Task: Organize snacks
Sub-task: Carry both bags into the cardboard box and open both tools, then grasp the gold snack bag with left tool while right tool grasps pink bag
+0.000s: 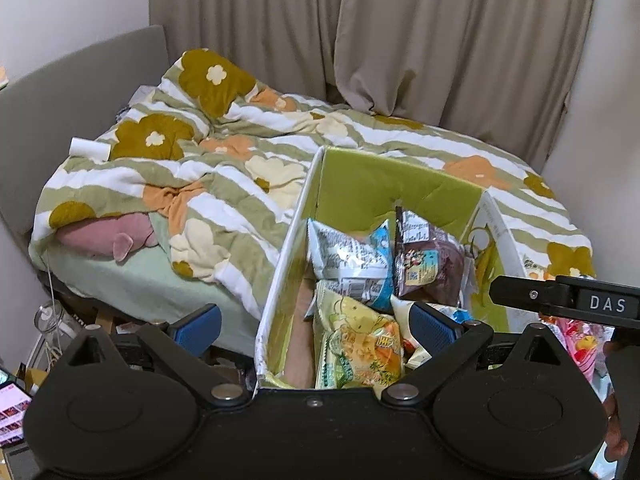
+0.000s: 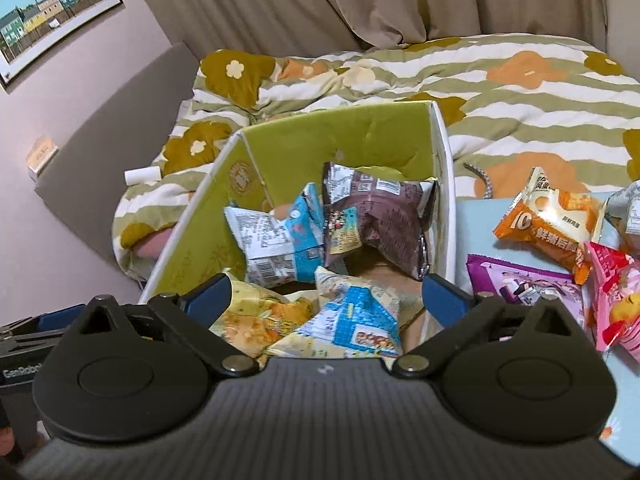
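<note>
We hold both grippers over an open cardboard box (image 2: 446, 168) with a green lining, which sits against the bed's flowered quilt (image 1: 192, 168). Our left gripper (image 1: 316, 322) has its blue-padded fingers spread wide with nothing between them, one finger outside the box's left wall and the other above the packets. Our right gripper (image 2: 326, 300) is spread just as wide and empty, poised above the near end of the box. Inside lie several snack packets heaped together: a brown packet (image 2: 380, 216) tilted against the far right wall, a blue-and-white packet (image 2: 276, 240) beside it to the left, a yellow-green packet (image 1: 360, 344) nearest us, and a blue-checked packet (image 2: 352, 320) under the right gripper. To the right of the box, on a pale blue surface (image 2: 476, 228), more packets wait outside: an orange packet (image 2: 548, 224), a purple packet (image 2: 516, 280) and a pink packet (image 2: 616, 300), overlapping one another.
</note>
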Motion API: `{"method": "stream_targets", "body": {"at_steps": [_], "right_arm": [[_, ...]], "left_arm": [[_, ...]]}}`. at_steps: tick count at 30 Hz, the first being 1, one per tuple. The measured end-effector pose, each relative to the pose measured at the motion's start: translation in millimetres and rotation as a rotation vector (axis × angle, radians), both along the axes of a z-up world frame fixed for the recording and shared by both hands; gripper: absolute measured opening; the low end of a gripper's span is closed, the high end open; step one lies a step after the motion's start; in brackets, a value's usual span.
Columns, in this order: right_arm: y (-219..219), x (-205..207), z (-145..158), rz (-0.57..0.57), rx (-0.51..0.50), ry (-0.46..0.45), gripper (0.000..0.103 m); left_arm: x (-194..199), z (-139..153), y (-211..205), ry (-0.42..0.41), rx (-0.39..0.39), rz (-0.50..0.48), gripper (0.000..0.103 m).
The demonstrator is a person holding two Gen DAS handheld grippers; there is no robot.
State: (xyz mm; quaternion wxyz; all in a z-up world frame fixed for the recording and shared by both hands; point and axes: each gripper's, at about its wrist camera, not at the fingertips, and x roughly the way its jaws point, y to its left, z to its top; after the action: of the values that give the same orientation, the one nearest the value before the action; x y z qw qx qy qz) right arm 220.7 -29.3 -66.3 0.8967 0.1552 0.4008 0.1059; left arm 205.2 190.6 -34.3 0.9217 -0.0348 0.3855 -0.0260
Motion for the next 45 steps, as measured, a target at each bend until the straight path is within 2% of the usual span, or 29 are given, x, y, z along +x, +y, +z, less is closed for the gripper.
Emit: {"method": "stream_targets", "body": {"at_steps": [13, 21, 27, 35, 40, 45], "right_arm": [[-12.5, -44.1, 46.9, -0.089, -0.079, -0.097, 0.103], [-56.9, -92.4, 61.7, -0.177, -0.119, -0.141, 0.103], [-107.7, -132.3, 56.0, -0.228, -0.167, -0.147, 0.103], [-193.6, -177.8, 31.2, -0.294, -0.188, -0.084, 0.103], [-239.9, -195.7, 14.6, -0.303, -0.211, -0.048, 0.103], [-270.3, -198.5, -5.9, -0.286, -0.214, -0.026, 0.103]], "left_arm": [[-10.0, 24.4, -27.8, -0.06, -0.033, -0.135, 0.102], [-32.9, 28.0, -70.3, -0.062, -0.04, -0.213, 0.102], [-58.0, 22.1, -122.6, -0.039, -0.037, -0.24, 0.102], [-90.9, 2.3, -198.5, 0.009, -0.07, -0.274, 0.102], [-95.5, -21.1, -232.1, 0.041, -0.071, -0.251, 0.102], [-86.9, -53.5, -247.8, 0.084, -0.085, -0.208, 0.102]]}}
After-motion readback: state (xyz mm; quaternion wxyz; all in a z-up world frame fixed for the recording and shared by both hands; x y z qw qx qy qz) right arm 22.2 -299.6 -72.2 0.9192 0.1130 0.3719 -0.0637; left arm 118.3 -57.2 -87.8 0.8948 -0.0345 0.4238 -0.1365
